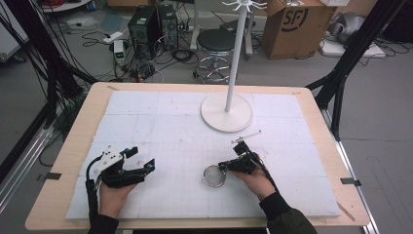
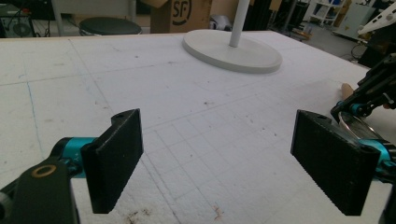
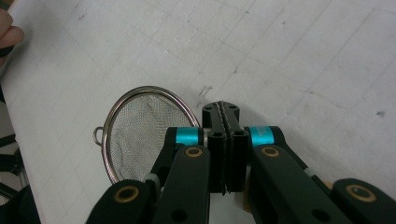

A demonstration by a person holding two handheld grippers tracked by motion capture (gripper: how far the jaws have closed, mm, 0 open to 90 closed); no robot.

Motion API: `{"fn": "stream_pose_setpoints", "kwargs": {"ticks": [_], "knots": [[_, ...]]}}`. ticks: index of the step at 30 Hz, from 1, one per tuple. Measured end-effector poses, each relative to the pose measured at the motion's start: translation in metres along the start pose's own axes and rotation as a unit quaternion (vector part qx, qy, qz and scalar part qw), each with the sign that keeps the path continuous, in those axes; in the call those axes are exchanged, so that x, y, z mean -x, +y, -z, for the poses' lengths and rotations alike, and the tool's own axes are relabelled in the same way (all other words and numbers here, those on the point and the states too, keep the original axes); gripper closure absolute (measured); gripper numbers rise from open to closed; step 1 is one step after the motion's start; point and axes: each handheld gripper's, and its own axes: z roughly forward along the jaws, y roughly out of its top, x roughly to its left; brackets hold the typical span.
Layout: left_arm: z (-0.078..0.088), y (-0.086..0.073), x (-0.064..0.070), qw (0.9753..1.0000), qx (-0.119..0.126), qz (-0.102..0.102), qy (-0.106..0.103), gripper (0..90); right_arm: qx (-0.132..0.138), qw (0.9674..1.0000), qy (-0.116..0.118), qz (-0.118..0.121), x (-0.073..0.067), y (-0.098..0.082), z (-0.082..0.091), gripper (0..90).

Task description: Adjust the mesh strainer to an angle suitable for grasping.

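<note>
A small round sieve (image 1: 214, 176) of fine wire mesh with a polished metal rim is seen lying on the tabletop (image 1: 73, 146), just left of the right gripper (image 1: 225, 166). Nothing can be made out inside its mesh bowl. A small wire loop projects from its rim on the side away from the gripper. In the right gripper view, the sieve (image 3: 140, 133) lies just left of the jaws, which are pressed flat together; whether anything thin, such as a handle, is pinched between them cannot be told.

The left gripper (image 1: 145, 165) is held low over the near left part of the tabletop, well apart from the sieve. Its flat, matte black, rectangular jaws are spread wide, with nothing between them, as shown in the left gripper view (image 2: 219, 163).

The tabletop is pale wood with rounded corners, and it is covered by a white, foam-like sheet (image 1: 160, 122) marked with a faint grid and some dark specks. A white stand (image 1: 227, 111), with a flat round base and a slim upright pole, is set on the far middle of the sheet.
</note>
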Motion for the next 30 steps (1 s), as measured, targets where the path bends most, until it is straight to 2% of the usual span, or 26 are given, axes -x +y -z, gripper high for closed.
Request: {"fn": "stream_pose_setpoints", "kwargs": {"ticks": [2, 3, 4, 6, 9, 12, 15, 16, 18, 22, 24, 26, 30], "knots": [[0.0, 0.0, 0.0, 1.0, 0.0, 0.0, 0.0, 17.5, 0.026, 0.9996, -0.011, -0.001, 0.004, -0.001, 0.003, 89.5], [0.0, 0.0, 0.0, 1.0, 0.0, 0.0, 0.001, 17.5, 0.026, 0.9996, -0.011, -0.001, 0.004, -0.001, 0.003, 89.5], [0.0, 0.0, 0.0, 1.0, 0.0, 0.0, 0.001, 17.5, 0.04, 0.9989, -0.023, -0.002, 0.006, -0.001, 0.004, 89.5], [0.0, 0.0, 0.0, 1.0, 0.001, 0.0, 0.001, 17.6, 0.058, 0.9979, -0.027, -0.009, 0.009, 0.0, 0.006, 89.6], [0.0, 0.0, 0.0, 1.0, -0.001, 0.0, 0.002, 17.6, 0.074, 0.9968, -0.03, -0.01, 0.011, 0.0, 0.011, 89.7], [0.0, 0.0, 0.0, 1.0, 0.001, 0.001, 0.001, 17.6, 0.086, 0.9957, -0.034, -0.009, 0.014, -0.004, 0.023, 89.7], [0.0, -0.001, 0.0, 1.0, 0.0, 0.001, 0.002, 17.6, 0.107, 0.9928, -0.038, -0.038, 0.034, -0.025, 0.047, 89.9], [0.0, -0.001, 0.0, 1.0, 0.0, 0.0, 0.001, 17.7, 0.116, 0.9915, -0.029, -0.052, 0.04, -0.032, 0.053, 90.0], [-0.001, 0.0, 0.001, 1.0, 0.001, 0.0, -0.001, 17.7, 0.119, 0.9898, -0.042, -0.065, 0.05, -0.044, 0.064, 90.0], [-0.002, 0.0, 0.002, 1.0, -0.001, -0.005, -0.003, 17.9, 0.114, 0.9877, -0.061, -0.088, 0.068, -0.063, 0.075, 90.0], [-0.003, 0.0, 0.002, 1.0, -0.001, -0.005, -0.003, 17.9, 0.114, 0.987, -0.063, -0.093, 0.072, -0.065, 0.077, 90.0], [-0.003, 0.0, 0.002, 1.0, -0.001, -0.004, -0.002, 17.9, 0.124, 0.9846, -0.056, -0.111, 0.081, -0.067, 0.079, 90.0], [-0.003, 0.0, 0.002, 1.0, -0.004, -0.006, -0.001, 17.9, 0.129, 0.9834, -0.052, -0.117, 0.085, -0.063, 0.077, 89.9]]}}
